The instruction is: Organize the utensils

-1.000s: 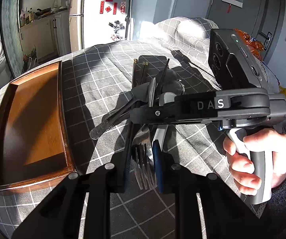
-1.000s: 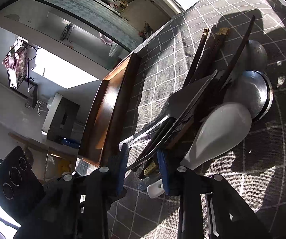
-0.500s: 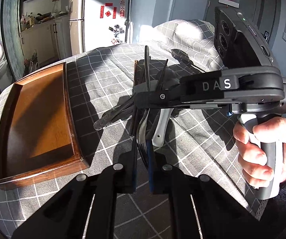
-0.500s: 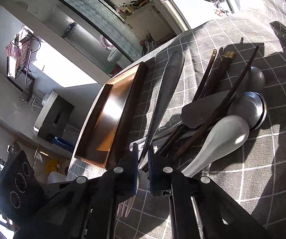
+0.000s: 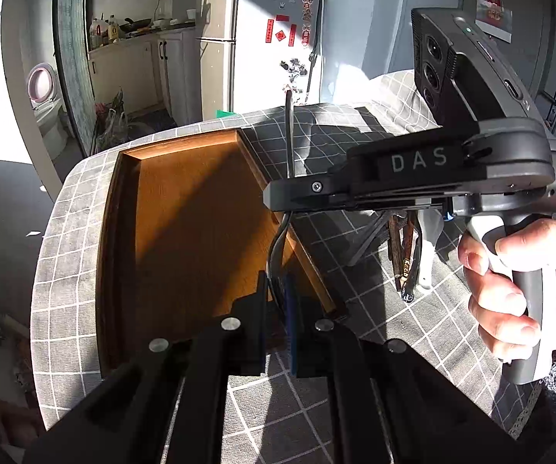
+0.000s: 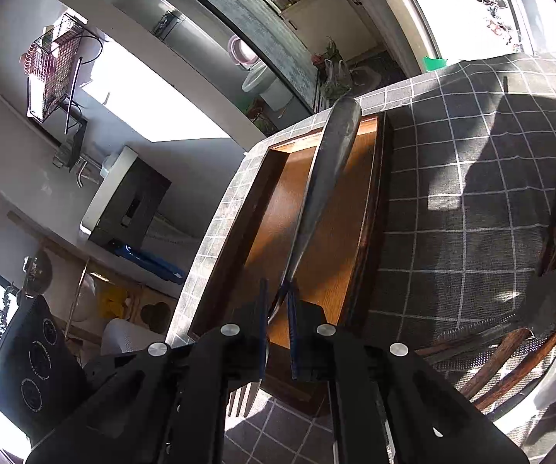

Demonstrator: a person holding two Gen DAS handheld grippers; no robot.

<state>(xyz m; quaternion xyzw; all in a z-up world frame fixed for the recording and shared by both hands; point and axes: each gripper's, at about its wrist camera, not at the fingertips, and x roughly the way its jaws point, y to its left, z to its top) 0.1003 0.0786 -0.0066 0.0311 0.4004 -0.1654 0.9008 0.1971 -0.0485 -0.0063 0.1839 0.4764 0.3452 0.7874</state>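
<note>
A metal fork (image 5: 288, 135) hangs above the right rim of an empty wooden tray (image 5: 185, 212). My left gripper (image 5: 277, 294) is shut on its lower end, which I see edge-on. My right gripper (image 5: 274, 198) crosses in from the right, held by a hand (image 5: 510, 282), and is shut on the same fork a little higher. In the right wrist view the right gripper (image 6: 278, 301) pinches the fork's neck. The broad handle (image 6: 332, 162) reaches out over the tray (image 6: 274, 208), and the tines (image 6: 243, 398) poke out underneath.
The other utensils lie in a pile on the checked cloth right of the tray: dark chopsticks (image 5: 398, 247), a white spoon (image 5: 428, 243), a serrated knife (image 6: 483, 328). The table edge runs just beyond the tray's far and left sides. A fridge (image 5: 262, 38) stands behind.
Both grippers closed on the fork at the pile, lifted it out and carried it left. It now hangs over the tray's edge, with the pile off to the right.
</note>
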